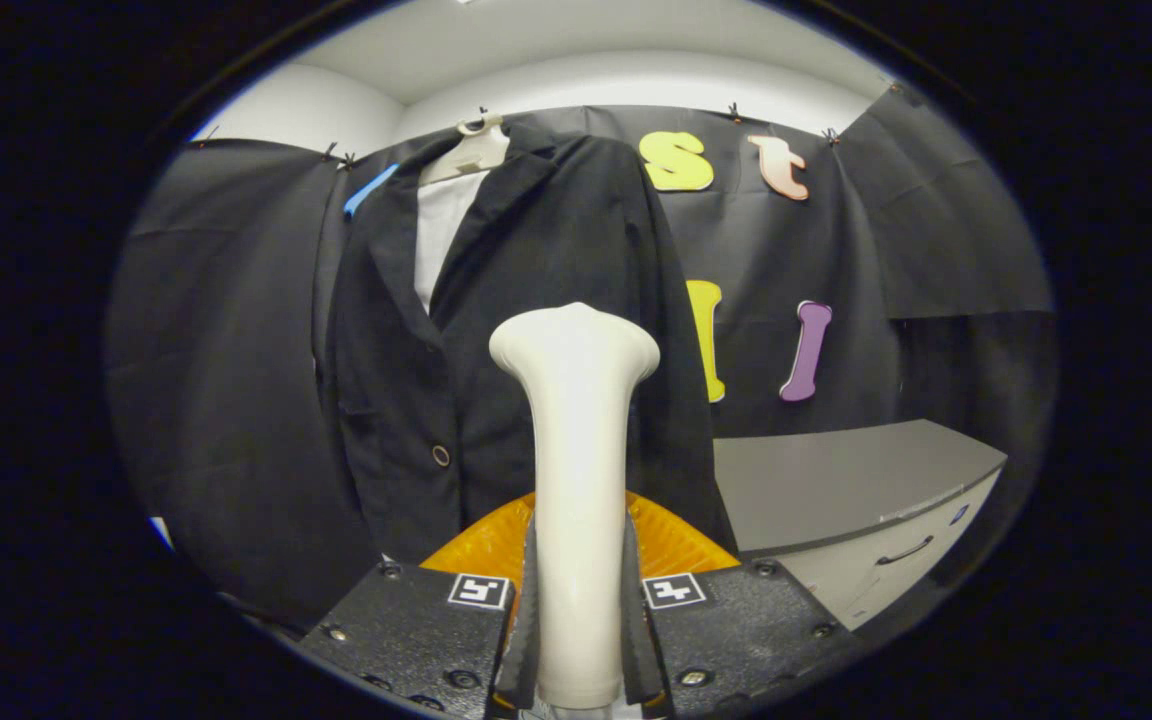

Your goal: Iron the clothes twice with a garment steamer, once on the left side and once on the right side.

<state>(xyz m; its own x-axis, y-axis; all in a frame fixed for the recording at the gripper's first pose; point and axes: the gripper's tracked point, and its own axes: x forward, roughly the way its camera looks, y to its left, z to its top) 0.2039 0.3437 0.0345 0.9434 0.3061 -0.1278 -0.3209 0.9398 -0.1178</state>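
Off to the left of the claw, beyond its fingers, hangs a black jacket on a pale hanger, the hanger's hook caught at the top edge of the dark cloth wall. The jacket's lapels fall open over a white lining or shirt near the collar, and a single round button sits low on the front, just left of the steamer's neck. A short blue strip shows beside the left shoulder.

Straight ahead, the claw is pinching the garment steamer: both fingers press on the sides of its pale handle, which rises upright between them and flares into a wide head in front of the jacket's right half. Whether the head touches the cloth I cannot tell. An orange ribbed piece fans out behind the handle, just above the fingers.

To the right of the claw stands a grey-topped cabinet with a drawer handle.
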